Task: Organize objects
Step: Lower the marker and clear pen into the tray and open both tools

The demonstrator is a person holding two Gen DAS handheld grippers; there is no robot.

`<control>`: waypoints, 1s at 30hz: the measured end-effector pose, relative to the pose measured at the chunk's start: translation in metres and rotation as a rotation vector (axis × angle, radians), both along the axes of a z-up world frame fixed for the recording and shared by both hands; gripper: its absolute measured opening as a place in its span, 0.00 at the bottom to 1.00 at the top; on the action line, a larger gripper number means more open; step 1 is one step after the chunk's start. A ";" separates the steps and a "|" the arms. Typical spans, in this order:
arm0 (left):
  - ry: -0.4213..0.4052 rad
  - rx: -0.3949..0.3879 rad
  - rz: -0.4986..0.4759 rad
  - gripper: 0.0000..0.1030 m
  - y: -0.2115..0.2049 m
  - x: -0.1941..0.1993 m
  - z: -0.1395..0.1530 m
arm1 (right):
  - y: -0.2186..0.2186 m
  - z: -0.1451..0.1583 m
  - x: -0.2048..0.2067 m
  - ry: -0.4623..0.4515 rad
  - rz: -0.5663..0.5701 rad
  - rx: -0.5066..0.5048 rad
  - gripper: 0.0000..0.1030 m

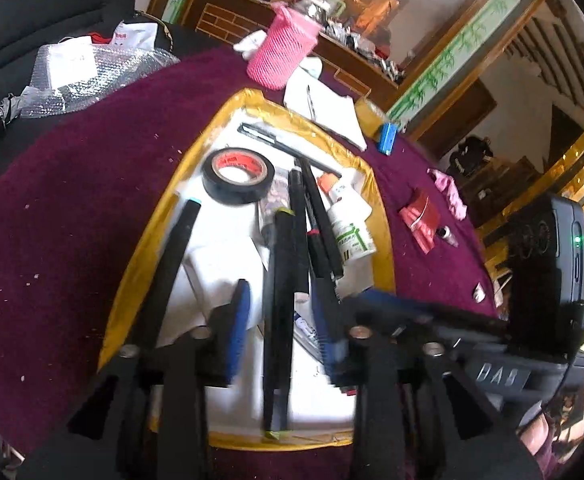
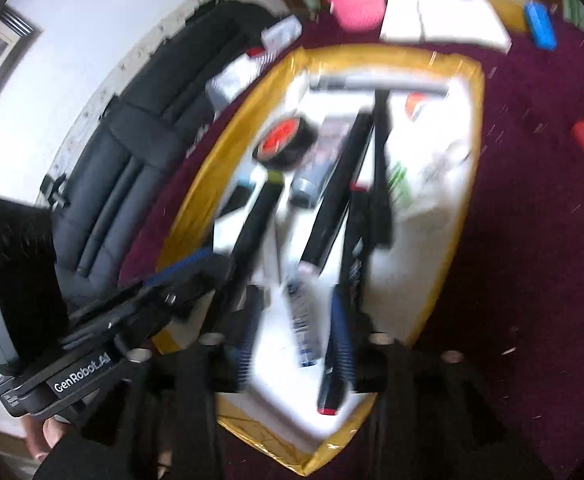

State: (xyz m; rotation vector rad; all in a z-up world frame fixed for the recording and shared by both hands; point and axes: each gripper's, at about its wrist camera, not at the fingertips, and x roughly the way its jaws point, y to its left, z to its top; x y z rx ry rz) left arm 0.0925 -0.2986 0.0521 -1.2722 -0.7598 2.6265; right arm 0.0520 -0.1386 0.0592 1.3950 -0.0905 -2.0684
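A white tray with a gold rim lies on the maroon cloth. It holds a black tape roll, several black markers, a white bottle with an orange cap and a pen. My left gripper hangs over the tray's near end, jaws apart. A black marker lies between its blue pads, and they do not press on it. My right gripper is close beside it over the same tray. Its jaws are apart, with a small tube lying in the gap. This view is blurred.
A pink mesh holder and a white notepad stand beyond the tray. A blue block and a red packet lie on the cloth to its right. Bubble wrap and a black chair are on the left.
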 end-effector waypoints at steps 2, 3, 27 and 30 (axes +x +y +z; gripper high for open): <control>0.018 0.008 0.027 0.40 -0.007 0.005 0.004 | 0.001 0.007 0.000 0.051 -0.018 0.033 0.49; 0.027 0.011 0.041 0.41 -0.010 0.008 0.005 | -0.001 0.008 -0.002 0.051 -0.019 0.042 0.49; 0.125 0.073 0.194 0.51 -0.060 0.048 0.012 | -0.036 -0.017 -0.014 -0.122 0.037 -0.055 0.59; 0.120 0.075 0.188 0.51 -0.058 0.047 0.011 | -0.048 -0.013 -0.017 -0.096 0.051 -0.087 0.69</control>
